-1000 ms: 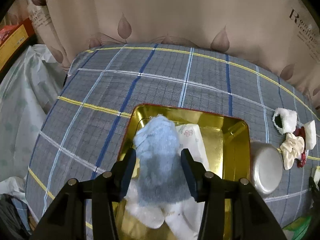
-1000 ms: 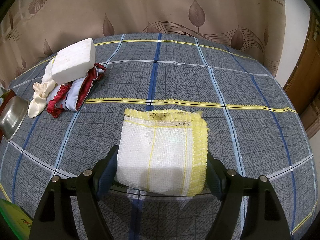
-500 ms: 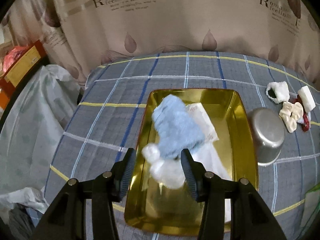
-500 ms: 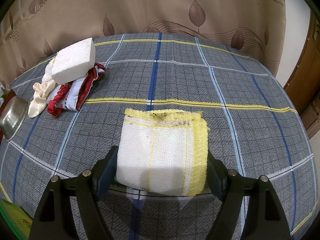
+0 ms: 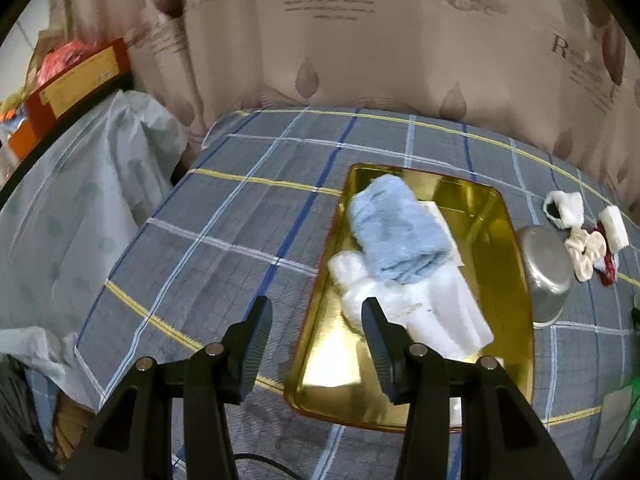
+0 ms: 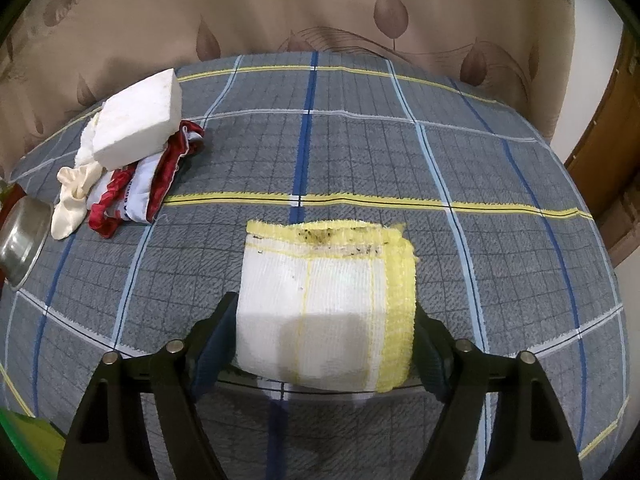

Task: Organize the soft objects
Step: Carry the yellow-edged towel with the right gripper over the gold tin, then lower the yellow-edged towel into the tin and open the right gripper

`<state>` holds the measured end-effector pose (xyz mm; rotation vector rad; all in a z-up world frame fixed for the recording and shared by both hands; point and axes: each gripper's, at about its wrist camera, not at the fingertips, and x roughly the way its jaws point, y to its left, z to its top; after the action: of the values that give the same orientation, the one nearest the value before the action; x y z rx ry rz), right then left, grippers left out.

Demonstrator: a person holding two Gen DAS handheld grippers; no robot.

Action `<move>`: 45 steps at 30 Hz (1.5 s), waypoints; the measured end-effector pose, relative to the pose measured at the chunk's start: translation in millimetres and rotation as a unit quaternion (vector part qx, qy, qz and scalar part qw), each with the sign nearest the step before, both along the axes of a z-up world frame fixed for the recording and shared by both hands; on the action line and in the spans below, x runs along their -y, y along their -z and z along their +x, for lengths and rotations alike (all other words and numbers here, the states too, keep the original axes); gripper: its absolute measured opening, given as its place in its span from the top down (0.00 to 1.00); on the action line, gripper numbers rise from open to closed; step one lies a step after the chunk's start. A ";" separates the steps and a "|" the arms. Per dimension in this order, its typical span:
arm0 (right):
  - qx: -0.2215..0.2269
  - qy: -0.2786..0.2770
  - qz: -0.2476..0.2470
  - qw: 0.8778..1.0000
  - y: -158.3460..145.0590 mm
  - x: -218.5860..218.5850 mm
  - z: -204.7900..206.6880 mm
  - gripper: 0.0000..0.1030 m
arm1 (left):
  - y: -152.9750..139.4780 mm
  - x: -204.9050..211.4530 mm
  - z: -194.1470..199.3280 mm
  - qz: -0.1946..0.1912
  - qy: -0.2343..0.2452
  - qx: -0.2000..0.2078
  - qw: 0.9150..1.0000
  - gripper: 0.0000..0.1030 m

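A gold tray on the plaid tablecloth holds a fluffy blue cloth lying on top of white soft items. My left gripper hangs open and empty above the tray's near left rim. In the right wrist view a folded white cloth with yellow edging lies flat on the table between the fingers of my right gripper. Its jaws are closing and the pads stand at the cloth's two sides, but the cloth is not squeezed.
Right of the tray stand a steel bowl, a white fuzzy ring, a white sponge block, a cream cloth and a red-and-white cloth. A plastic-covered heap borders the table's left edge. A curtain hangs behind.
The left gripper has drawn back and to the left, away from the blue cloth, which now lies in the tray. The right gripper stays around the white cloth.
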<state>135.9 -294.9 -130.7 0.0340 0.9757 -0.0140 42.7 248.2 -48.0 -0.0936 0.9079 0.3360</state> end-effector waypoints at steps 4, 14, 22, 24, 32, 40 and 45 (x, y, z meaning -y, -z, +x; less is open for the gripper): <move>-0.011 0.011 -0.006 1.000 -5.2 -3.6 0.9 0.36 | 2.7 -9.7 -2.1 -0.016 -0.017 0.000 1.000 0.54; 0.019 -0.038 -0.004 0.999 -61.8 -51.8 -8.0 0.37 | 6.8 -35.7 -9.5 -0.047 -0.072 0.003 0.996 0.54; 0.063 -0.164 0.000 0.984 -109.1 -163.8 -26.4 0.37 | 11.8 -50.1 -11.5 -0.054 -0.104 -0.004 0.993 0.54; 0.061 -0.198 0.002 0.978 -110.4 -195.3 -30.1 0.37 | 11.2 -52.8 -12.8 -0.056 -0.112 -0.002 0.992 0.54; 0.059 -0.316 0.018 0.947 -94.1 -320.2 -43.3 0.37 | 6.7 -59.2 -18.6 -0.062 -0.135 0.012 0.989 0.54; 0.045 -0.377 0.007 0.925 -74.9 -408.4 -45.4 0.37 | 6.2 -69.6 -22.7 -0.080 -0.159 0.019 0.984 0.54; 0.030 -0.381 0.003 0.924 -56.8 -435.6 -37.8 0.37 | 8.0 -75.1 -24.9 -0.096 -0.166 0.020 0.981 0.54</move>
<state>98.1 140.7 -73.9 -0.3397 0.8760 0.7041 17.8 323.3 -56.1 -0.4310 0.8832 0.5534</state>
